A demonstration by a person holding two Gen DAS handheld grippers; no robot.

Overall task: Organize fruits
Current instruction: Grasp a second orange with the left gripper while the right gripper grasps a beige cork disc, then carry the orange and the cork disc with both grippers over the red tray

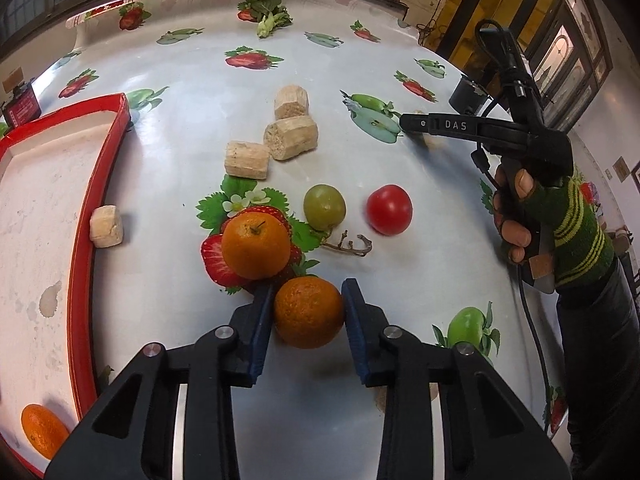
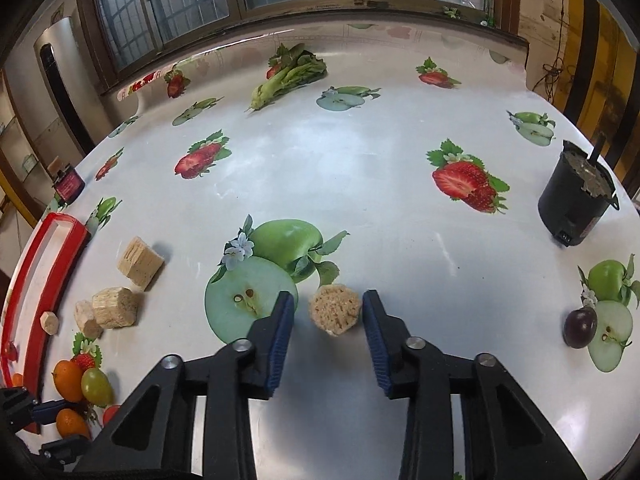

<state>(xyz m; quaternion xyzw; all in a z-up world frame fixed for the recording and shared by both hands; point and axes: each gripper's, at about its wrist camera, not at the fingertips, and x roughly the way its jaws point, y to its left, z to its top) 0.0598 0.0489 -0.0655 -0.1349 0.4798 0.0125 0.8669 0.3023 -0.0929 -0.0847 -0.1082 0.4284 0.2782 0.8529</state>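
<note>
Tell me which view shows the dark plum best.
The right wrist view: the dark plum sits unobstructed on the tablecloth at the right edge, beside a printed apple. The left wrist view does not show it.
</note>
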